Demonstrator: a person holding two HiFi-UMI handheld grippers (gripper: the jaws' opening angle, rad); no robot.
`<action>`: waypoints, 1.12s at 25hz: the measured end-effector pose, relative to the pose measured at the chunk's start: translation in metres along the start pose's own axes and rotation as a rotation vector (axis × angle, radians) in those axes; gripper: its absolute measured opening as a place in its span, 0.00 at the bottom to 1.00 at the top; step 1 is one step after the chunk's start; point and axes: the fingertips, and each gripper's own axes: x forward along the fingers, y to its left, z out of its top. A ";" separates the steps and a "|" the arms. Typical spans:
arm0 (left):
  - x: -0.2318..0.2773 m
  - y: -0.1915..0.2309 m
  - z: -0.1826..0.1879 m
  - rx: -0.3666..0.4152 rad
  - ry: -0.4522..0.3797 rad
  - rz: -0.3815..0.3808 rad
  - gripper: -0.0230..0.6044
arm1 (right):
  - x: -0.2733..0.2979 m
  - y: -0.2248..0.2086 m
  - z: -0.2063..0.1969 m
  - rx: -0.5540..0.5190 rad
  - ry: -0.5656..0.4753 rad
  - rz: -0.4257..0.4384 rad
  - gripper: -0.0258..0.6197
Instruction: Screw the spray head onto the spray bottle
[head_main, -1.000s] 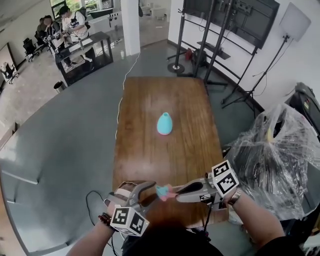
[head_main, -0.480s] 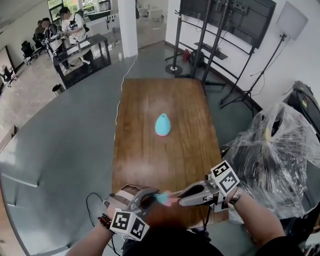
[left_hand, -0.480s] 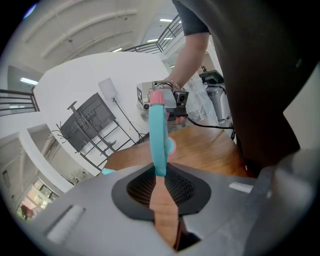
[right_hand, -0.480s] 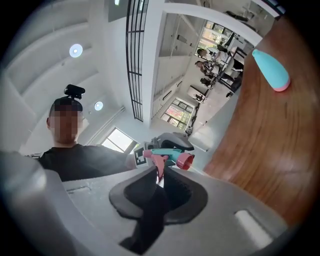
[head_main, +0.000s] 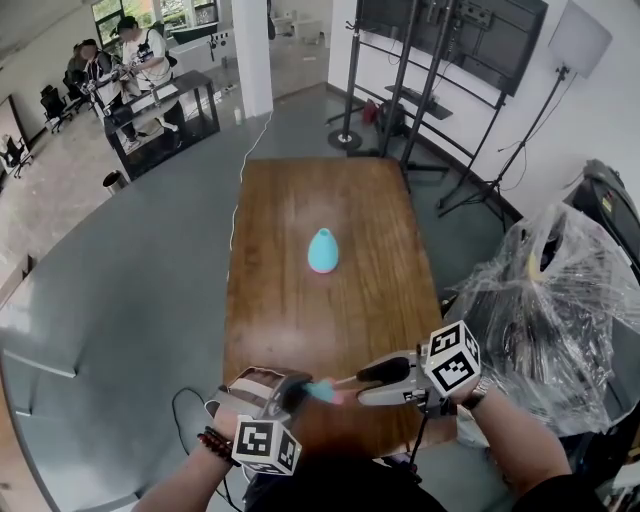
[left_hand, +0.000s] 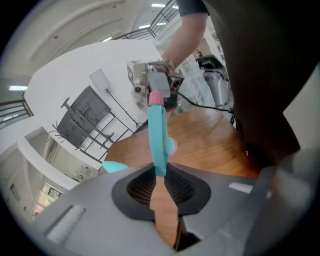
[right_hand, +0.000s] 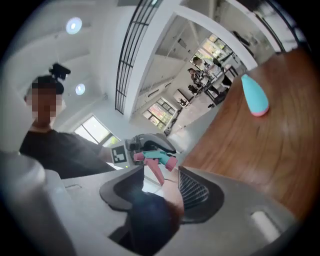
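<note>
The teal and pink spray head (head_main: 320, 390) hangs over the table's near edge, and my left gripper (head_main: 300, 392) is shut on it. Its jaws have just closed on the teal body (left_hand: 158, 140). My right gripper (head_main: 362, 380) faces it from the right. Its jaws have just been opening and stand open, with nothing between the fingers; the head's pink trigger (right_hand: 156, 171) shows just beyond them. The teal spray bottle (head_main: 322, 250) lies on its side mid-table, far from both grippers. It shows again in the right gripper view (right_hand: 255, 97), with its tip in the left gripper view (left_hand: 114, 166).
The long wooden table (head_main: 290, 300) has grey floor on its left. Beside its right edge sits a bulky thing wrapped in clear plastic (head_main: 550, 320). Black stands (head_main: 400, 90) are past the far end, and people stand at a bench (head_main: 150, 100) at the far left.
The spray head has passed from my right gripper to my left. The left jaws closed on it, and the right jaws spread and let go.
</note>
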 end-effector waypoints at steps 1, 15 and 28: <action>0.004 0.000 -0.005 0.016 0.033 0.002 0.14 | -0.001 -0.003 0.001 -0.085 0.035 -0.086 0.36; 0.032 0.009 -0.018 0.170 0.337 -0.043 0.14 | 0.063 -0.036 -0.012 -1.118 0.835 -0.793 0.36; 0.034 -0.005 -0.009 0.221 0.318 -0.078 0.14 | 0.065 -0.061 -0.034 -1.166 0.935 -0.771 0.28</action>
